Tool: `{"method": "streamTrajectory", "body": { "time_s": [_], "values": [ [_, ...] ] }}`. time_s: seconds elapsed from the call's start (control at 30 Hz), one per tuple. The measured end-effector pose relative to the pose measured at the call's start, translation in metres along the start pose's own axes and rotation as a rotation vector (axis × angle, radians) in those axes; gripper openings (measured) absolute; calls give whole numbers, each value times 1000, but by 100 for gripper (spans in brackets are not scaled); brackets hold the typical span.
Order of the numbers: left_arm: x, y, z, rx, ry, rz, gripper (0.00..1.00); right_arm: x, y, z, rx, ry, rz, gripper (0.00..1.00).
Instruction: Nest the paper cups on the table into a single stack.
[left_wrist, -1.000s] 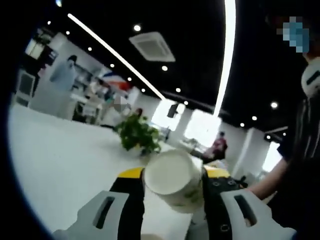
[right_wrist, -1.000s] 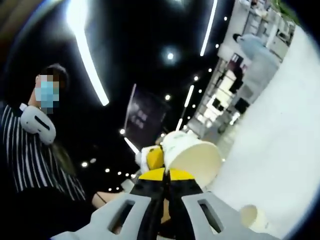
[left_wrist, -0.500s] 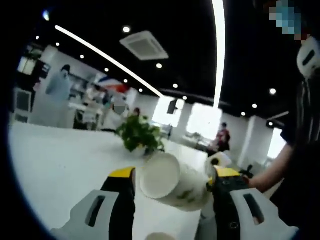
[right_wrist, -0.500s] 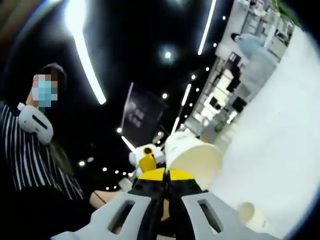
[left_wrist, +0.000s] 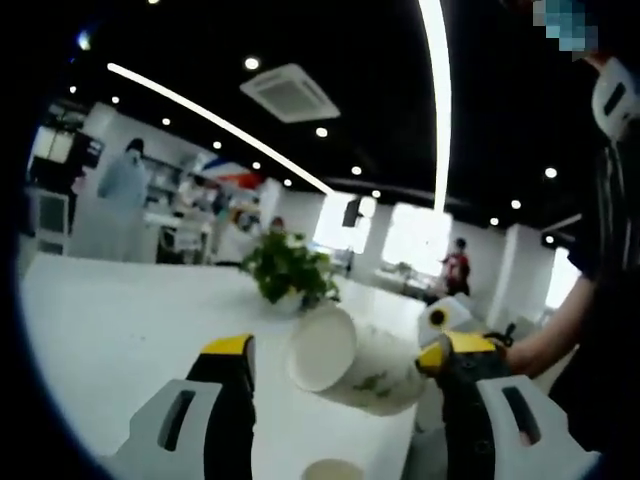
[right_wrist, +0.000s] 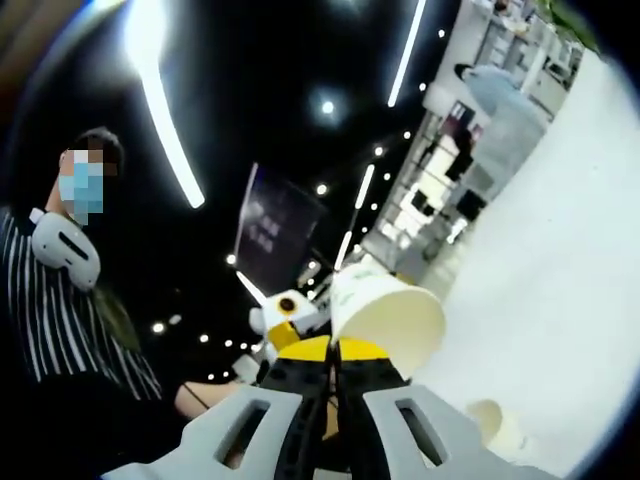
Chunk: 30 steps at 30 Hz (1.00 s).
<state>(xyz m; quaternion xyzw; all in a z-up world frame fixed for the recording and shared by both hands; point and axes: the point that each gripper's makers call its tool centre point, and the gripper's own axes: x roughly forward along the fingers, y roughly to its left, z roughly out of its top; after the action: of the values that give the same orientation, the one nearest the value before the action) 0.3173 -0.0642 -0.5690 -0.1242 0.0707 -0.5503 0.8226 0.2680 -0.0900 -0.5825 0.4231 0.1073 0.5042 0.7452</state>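
A: Wide white table, a potted plant at its far edge, dark ceiling with light strips overhead, plenty of bare top to the left.

B: Left gripper has its jaws spread wide, a paper cup tilted between them, seemingly touching only the right jaw.

A: Right gripper?

B: Jaws pinched tight on the rim of a second cup; another cup stands on the table below.
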Motion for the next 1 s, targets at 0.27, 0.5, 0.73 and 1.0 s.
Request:
{"method": "streamTrajectory", "body": {
  "time_s": [0.27, 0.5, 0.73, 1.0],
  "values": [
    [-8, 10, -2, 29, -5, 50, 85, -1, -5, 1, 9, -1, -20, 0],
    [-11, 13, -6, 62, 16, 73, 90, -1, -6, 0, 11, 1, -24, 0],
    [-14, 20, -8, 75, 21, 101, 93, -2, -9, 1, 17, 2, -31, 0],
    [-16, 27, -7, 101, 12, 124, 97, -5, -12, 3, 21, 1, -42, 0]
  ]
}}
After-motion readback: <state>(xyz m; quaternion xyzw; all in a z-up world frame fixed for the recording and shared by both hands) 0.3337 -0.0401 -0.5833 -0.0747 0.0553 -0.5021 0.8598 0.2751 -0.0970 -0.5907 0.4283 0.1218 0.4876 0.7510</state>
